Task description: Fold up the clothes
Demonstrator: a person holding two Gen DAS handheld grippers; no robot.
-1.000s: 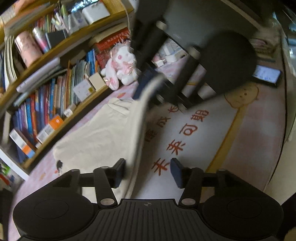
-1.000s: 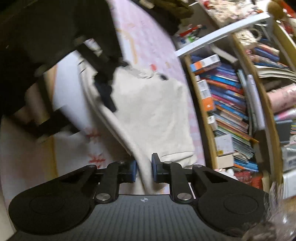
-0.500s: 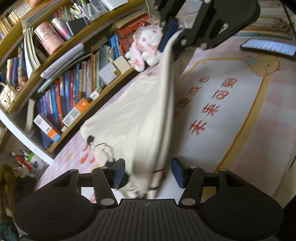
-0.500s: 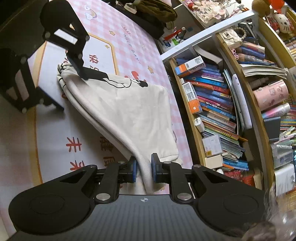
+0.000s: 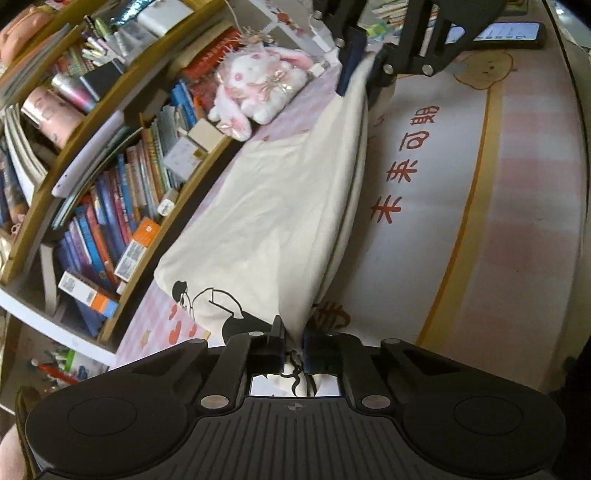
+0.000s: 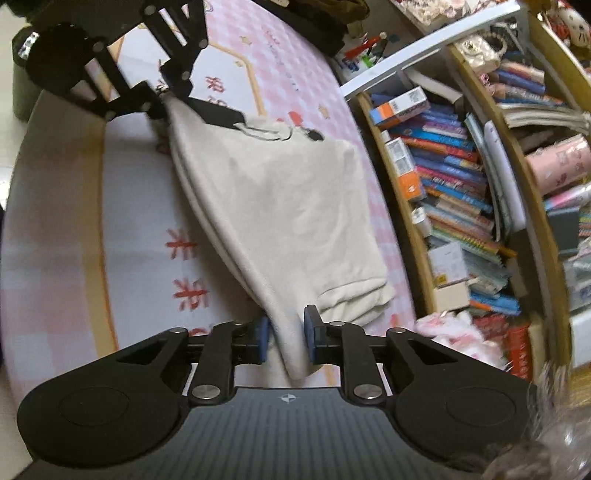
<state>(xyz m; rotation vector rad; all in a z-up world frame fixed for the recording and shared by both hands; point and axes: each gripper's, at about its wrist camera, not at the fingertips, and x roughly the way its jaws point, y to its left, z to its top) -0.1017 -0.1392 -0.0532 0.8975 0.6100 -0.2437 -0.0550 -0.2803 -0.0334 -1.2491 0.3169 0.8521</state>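
Observation:
A cream sweatshirt (image 5: 277,206) with a black cartoon print lies on a pink checked mat (image 5: 424,258) with red characters, one long edge lifted and stretched between both grippers. My left gripper (image 5: 293,332) is at the printed end, its jaws closing onto the bunched cloth with the pads pressing it. In the right wrist view the sweatshirt (image 6: 280,199) runs away from my right gripper (image 6: 286,332), which is shut on the ribbed hem corner. Each gripper shows in the other's view: the right gripper (image 5: 365,66) at the top, the left gripper (image 6: 168,96) at the upper left.
A wooden bookshelf (image 5: 110,184) packed with books runs along the mat's edge, and the same bookshelf (image 6: 461,184) fills the right of the right wrist view. A pink-white plush rabbit (image 5: 258,88) sits near the shelf. A phone (image 5: 506,33) lies at the mat's far end.
My left gripper was open with the cloth hanging between its fingers and has now shut on it. The right gripper has kept its grip on the hem.

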